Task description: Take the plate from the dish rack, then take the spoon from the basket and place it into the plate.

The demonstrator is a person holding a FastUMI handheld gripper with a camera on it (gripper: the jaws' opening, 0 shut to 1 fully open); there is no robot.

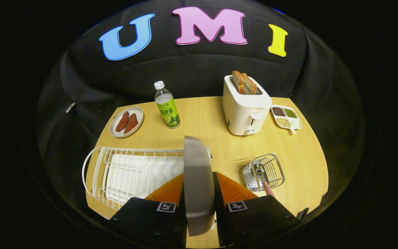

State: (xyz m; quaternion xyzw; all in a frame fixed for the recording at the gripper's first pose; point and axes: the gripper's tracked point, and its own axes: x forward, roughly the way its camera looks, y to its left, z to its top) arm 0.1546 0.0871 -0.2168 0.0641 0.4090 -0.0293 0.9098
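Observation:
A grey plate (pixel 197 173) stands on edge between my two fingers, and my gripper (pixel 199 188) is shut on it. It hangs over the right end of the white wire dish rack (pixel 130 173), apparently lifted clear of the slots. To the right of my fingers a small metal basket (pixel 264 172) sits on the wooden table (pixel 206 121). A spoon with a reddish handle (pixel 267 186) leans in the basket, its handle pointing toward me.
Beyond the rack lies a small plate with two sausages (pixel 126 121). A green-labelled bottle (pixel 167 105) stands mid-table. A white toaster with bread (pixel 245 105) and a divided dish of beans (pixel 286 117) sit at the far right.

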